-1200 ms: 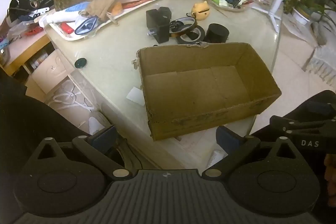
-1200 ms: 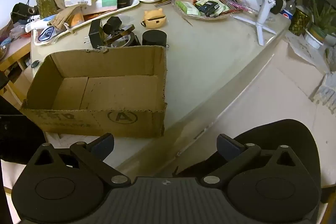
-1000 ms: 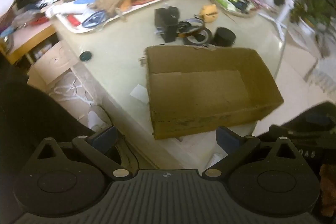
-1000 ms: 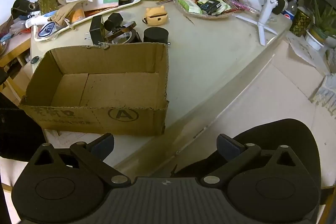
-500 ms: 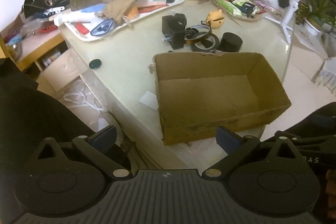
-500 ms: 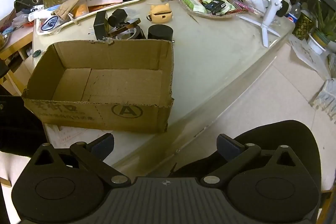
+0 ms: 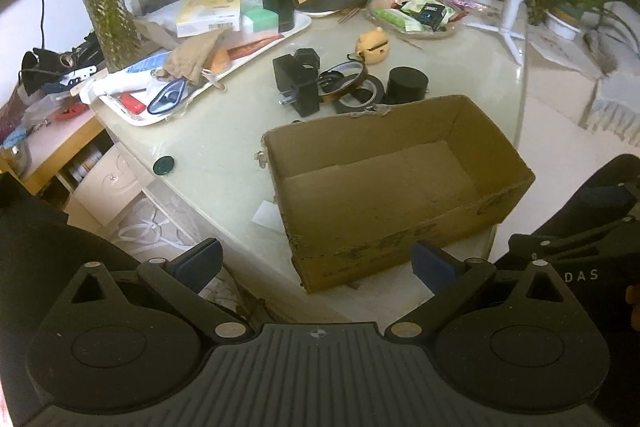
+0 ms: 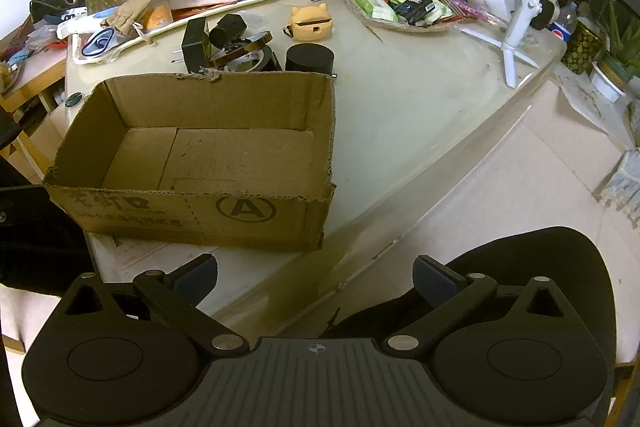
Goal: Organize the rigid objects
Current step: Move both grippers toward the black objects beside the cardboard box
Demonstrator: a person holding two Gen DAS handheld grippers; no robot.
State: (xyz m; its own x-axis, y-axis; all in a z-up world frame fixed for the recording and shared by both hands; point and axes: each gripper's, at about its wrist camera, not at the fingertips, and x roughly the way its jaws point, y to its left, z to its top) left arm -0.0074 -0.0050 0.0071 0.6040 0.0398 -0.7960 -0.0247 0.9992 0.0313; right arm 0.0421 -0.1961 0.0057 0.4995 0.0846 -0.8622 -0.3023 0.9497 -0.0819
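Left gripper [image 7: 316, 261] hanging w/ jaws spread wide, gripping nothing, hovering off table edge in front of cardboard box [image 7: 496, 203]. Right gripper [image 8: 316, 275] likewise wide apart and bare, sitting over near table edge, box's "A" face just ahead and to its left.

Box lying empty, nothing organized yet, judging by bare floor. Box's long axis running left-right across both views.

Rigid objs all waiting beyond box's far wall: black adapter block [image 7: 298, 89], tape rolls [image 7: 344, 77] leaning against it, black cylinder [image 8: 309, 58] sitting just behind far-right corner, yellow cat-shaped case [image 8: 311, 23] further back.

So: reaching over or around box needed either way. Cylinder and cat case lying more toward right gripper's side; adapter and tape more toward left's. Neither clearly nearer overall, both well apart from objs.
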